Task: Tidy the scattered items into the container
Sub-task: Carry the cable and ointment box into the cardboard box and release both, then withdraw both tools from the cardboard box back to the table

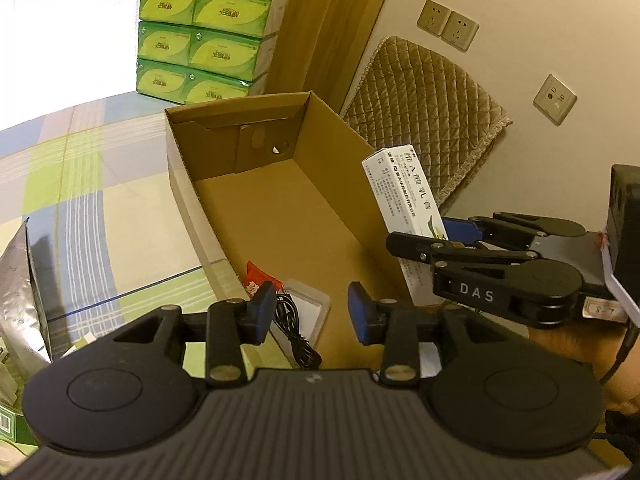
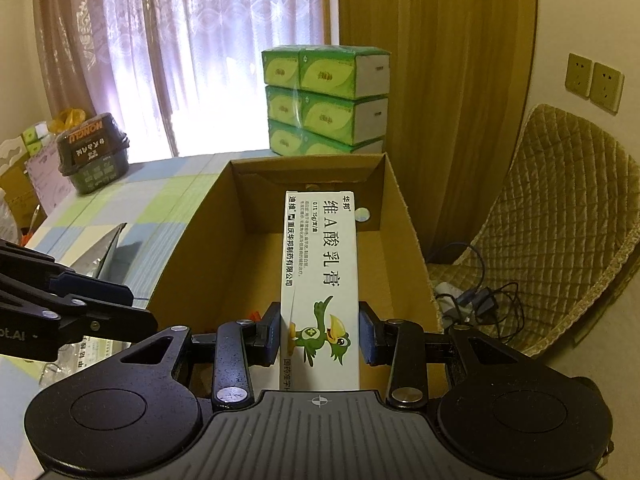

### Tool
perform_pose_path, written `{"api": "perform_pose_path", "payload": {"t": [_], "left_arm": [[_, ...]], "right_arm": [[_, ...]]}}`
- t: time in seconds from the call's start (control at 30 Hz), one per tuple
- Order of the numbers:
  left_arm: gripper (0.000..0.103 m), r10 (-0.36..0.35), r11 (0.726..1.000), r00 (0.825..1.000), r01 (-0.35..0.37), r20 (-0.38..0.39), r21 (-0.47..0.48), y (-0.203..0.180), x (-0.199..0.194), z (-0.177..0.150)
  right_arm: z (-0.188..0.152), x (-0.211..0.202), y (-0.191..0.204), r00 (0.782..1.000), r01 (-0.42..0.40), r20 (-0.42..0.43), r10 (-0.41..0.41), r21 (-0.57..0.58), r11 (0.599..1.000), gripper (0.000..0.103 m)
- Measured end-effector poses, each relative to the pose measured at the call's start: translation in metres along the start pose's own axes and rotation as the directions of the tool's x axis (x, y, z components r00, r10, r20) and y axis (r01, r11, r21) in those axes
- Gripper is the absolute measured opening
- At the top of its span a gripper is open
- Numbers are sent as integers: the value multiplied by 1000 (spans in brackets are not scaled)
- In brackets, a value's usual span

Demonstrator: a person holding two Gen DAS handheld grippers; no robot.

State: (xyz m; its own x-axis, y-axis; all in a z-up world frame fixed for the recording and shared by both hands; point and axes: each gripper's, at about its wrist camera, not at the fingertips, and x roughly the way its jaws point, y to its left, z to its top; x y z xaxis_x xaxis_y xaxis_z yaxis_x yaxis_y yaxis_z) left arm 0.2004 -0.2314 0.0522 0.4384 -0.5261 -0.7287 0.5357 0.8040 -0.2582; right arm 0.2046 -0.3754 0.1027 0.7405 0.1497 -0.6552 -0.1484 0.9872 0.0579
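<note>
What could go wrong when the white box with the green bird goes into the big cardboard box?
1. The right gripper pinches only the low end of the white box, so the long upper part could swing or slip out.
2. The white box sits near the cardboard box's right wall; it might catch the rim and fall outside.
3. A black cable and clear plastic case already lie inside, so it could land crookedly on them.
</note>
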Motion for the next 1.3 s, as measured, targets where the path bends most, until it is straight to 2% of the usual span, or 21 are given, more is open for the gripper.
{"api": "perform_pose_path", "payload": {"t": [0.2, 0.73, 1.03, 1.07, 1.13, 1.3], "left_arm": [[34, 6, 1000, 1000, -6, -4, -2, 3, -1, -3], [37, 5, 1000, 1000, -5, -16, -14, 7, -5, -14], [52, 22, 1000, 1000, -22, -4, -15, 10, -20, -26], [57, 25, 1000, 1000, -25, -2, -18, 12, -22, -28], [65, 32, 999, 999, -32, 8, -27, 14, -28, -33], [70, 44, 998, 999, -43, 16, -39, 20, -41, -41]], "right_arm": [[-1, 2, 1, 1000, -5, 16, 5, -3, 1000, 41], [-11, -4, 1, 1000, 4, -5, -4, 9, 1000, 41], [-14, -13, 7, 1000, -1, -1, 1, 16, 1000, 42], [-14, -15, 8, 1000, 1, -1, -1, 16, 1000, 57], [-15, -21, 10, 1000, 7, 24, -8, 27, 1000, 100], [-15, -34, 19, 999, -2, 46, 2, 14, 1000, 100]]}}
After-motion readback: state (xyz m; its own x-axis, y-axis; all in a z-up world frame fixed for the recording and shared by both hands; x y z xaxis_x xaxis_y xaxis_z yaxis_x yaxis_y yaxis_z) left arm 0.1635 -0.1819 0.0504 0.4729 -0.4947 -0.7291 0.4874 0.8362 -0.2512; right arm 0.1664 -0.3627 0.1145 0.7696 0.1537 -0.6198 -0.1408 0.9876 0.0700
